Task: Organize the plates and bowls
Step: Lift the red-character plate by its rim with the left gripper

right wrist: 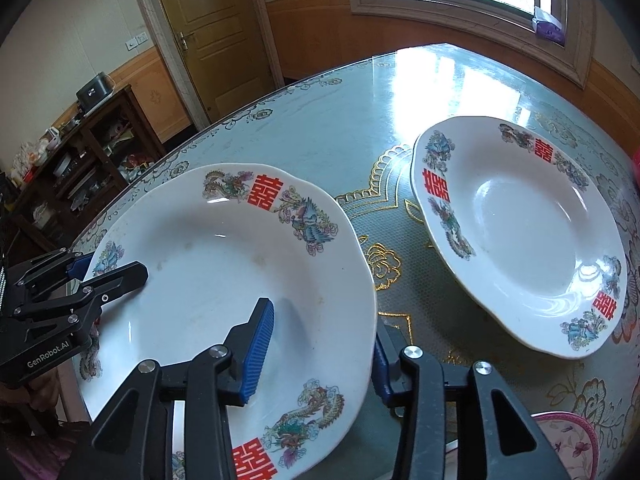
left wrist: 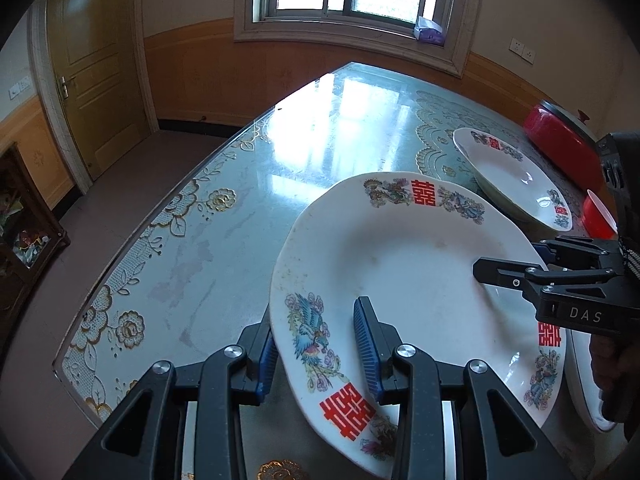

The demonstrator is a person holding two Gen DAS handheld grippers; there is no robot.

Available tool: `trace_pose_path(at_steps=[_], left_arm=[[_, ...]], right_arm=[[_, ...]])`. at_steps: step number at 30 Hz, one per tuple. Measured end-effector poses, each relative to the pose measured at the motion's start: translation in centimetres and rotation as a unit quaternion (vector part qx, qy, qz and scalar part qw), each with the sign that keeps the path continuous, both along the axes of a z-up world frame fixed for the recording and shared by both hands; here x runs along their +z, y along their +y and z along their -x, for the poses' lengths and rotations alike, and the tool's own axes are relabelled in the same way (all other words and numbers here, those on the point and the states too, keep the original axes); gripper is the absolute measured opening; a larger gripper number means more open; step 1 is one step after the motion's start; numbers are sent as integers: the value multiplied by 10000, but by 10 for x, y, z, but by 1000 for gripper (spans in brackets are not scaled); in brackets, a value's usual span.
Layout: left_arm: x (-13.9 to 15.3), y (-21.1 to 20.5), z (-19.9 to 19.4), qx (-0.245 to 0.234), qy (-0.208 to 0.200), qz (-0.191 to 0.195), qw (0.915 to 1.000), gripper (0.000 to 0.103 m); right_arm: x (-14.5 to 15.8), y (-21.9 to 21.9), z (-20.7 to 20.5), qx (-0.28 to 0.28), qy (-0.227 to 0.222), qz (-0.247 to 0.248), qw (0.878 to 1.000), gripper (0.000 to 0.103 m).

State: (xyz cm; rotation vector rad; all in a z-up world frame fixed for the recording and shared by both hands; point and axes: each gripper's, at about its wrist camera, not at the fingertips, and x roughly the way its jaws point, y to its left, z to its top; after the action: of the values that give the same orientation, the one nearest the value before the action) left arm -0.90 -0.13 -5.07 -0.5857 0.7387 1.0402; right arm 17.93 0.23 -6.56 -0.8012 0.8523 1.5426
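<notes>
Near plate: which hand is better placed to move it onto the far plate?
Right, probably. The right tool straddles the near plate rim on the side facing the far plate; the left tool straddles the opposite rim, farther off.

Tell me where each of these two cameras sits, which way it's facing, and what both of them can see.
Left wrist view: sits on the left gripper, looking down along its fingers at the near plate; its jaws straddle the plate's rim, and the right gripper enters from the right.
Right wrist view: sits on the right gripper, facing down across the same near plate; the left gripper shows at left.
Shared: the near plate, the far plate, table, window and door.
</notes>
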Motion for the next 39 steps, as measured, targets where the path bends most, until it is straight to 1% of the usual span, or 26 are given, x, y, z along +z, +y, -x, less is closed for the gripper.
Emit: trace_pose_path(at_steps=[12, 14, 17, 28, 32, 39], left_arm=[[5, -4, 4, 140, 135, -173, 9997, 33], [6, -4, 5, 158, 151, -195, 9996, 33], [7, -4, 6, 164, 161, -221, 9995, 33], [12, -8, 6, 153, 150, -290, 9993, 33], [14, -9, 7, 149, 124, -311, 9993, 33], [21, -13, 4, 94, 98, -391, 9991, 33]], right_arm=[[1, -1, 4, 60, -10, -18, 10000, 42], [1, -1, 4, 77, -12, -14, 10000, 40], [2, -1, 0, 45, 101, -11, 9999, 36], [5, -7, -9, -66, 313, -57, 9995, 32], [11, -10, -15, -122, 488, -147, 9986, 29], [16, -18, -22, -254, 605, -224, 9976, 29]])
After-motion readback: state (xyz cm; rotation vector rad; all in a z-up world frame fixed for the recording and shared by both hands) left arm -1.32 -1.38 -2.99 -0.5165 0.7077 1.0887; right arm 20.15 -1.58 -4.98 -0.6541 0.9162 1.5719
